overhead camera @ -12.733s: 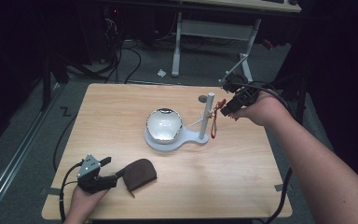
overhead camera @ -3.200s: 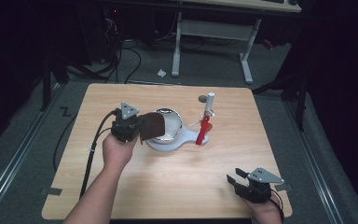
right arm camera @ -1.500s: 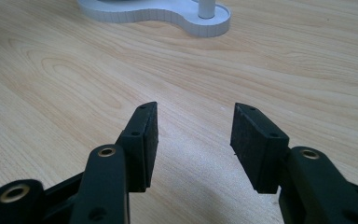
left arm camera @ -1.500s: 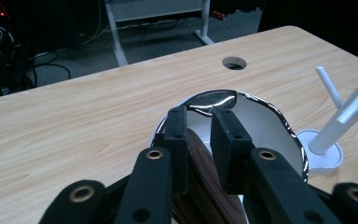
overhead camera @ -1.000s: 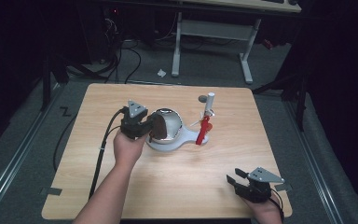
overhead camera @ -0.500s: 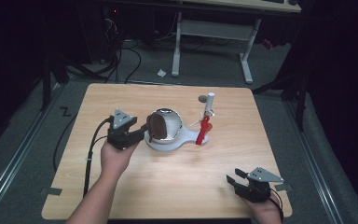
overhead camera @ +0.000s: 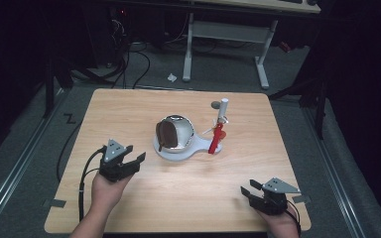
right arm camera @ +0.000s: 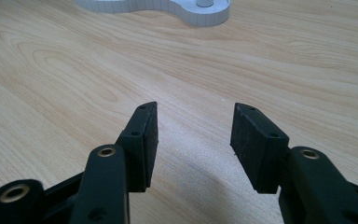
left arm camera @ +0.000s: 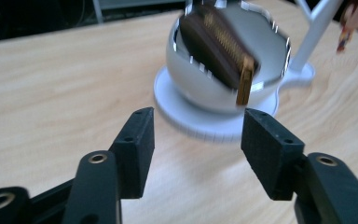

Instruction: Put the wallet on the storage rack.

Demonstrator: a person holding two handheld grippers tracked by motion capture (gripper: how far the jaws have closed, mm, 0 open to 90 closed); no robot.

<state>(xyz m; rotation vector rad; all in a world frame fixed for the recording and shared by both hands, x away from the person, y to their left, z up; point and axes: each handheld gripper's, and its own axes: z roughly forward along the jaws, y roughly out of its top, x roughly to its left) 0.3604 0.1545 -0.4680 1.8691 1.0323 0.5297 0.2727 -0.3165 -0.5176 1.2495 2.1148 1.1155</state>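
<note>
Pale wooden worktop: brown comb-like clip already placed in shiny bowl; left gripper fingers just opening, empty; right gripper fingers apart, empty.

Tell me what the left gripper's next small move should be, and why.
Probably draw the left gripper back a little further and rest it. Its jaws have just been opening with nothing between them, and the brown pouch already sits in the shiny bowl on the white stand.
</note>
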